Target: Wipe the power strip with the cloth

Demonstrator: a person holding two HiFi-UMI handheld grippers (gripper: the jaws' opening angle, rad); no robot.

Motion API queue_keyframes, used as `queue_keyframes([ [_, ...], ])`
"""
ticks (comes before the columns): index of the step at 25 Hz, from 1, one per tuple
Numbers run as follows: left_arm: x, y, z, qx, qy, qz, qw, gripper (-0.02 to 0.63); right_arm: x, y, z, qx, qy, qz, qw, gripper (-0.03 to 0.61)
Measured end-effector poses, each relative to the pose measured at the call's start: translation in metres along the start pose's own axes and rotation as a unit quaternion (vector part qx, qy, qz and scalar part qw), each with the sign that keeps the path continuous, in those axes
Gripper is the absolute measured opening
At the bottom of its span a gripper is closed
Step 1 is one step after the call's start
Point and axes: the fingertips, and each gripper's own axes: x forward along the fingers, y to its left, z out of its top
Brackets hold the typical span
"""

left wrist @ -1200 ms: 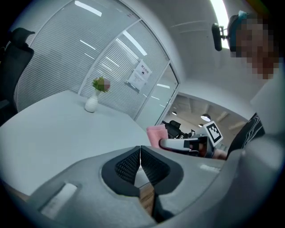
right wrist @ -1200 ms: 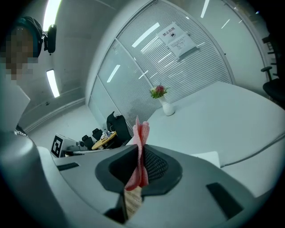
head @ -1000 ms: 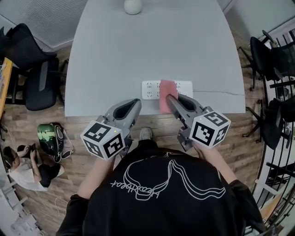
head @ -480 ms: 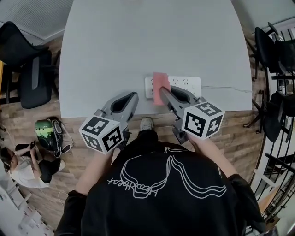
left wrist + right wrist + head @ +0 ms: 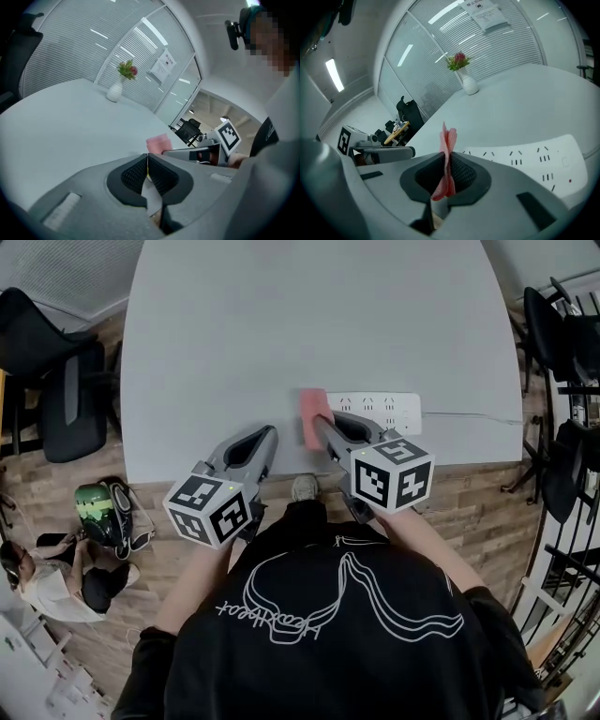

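A white power strip (image 5: 382,409) lies near the front edge of the grey table (image 5: 281,324), its cord running off to the right. My right gripper (image 5: 317,423) is shut on a pink cloth (image 5: 313,415), which hangs at the strip's left end. In the right gripper view the cloth (image 5: 446,154) stands pinched between the jaws, with the power strip (image 5: 534,157) to its right. My left gripper (image 5: 266,439) hovers over the table's front edge, left of the cloth, jaws shut on nothing. The left gripper view shows the cloth (image 5: 158,142) and right gripper beyond.
A white vase with flowers (image 5: 465,77) stands far back on the table. Black office chairs (image 5: 56,381) sit left of the table, more chairs (image 5: 562,343) to the right. A green bag (image 5: 101,507) and a seated person (image 5: 47,573) are on the wood floor at left.
My right gripper has dragged the pink cloth leftward along the power strip, from its middle to its left end. The left gripper has barely moved.
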Motion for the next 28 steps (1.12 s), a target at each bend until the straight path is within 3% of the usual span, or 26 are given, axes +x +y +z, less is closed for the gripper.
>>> queue_keyframes([
  [8,0.000,0.010,-0.003,-0.005,0.008,-0.003,1.0000,0.014,0.017,-0.006,-0.005,0.014,0.016,-0.023,1.000,0.035],
  [16,0.000,0.011,-0.003,-0.005,0.009,-0.003,0.9999,0.014,0.020,-0.011,-0.011,-0.021,0.042,-0.054,0.997,0.035],
  [28,0.004,0.011,0.002,0.004,0.014,-0.011,0.9998,0.014,0.017,-0.017,-0.012,-0.029,0.058,-0.074,0.995,0.038],
])
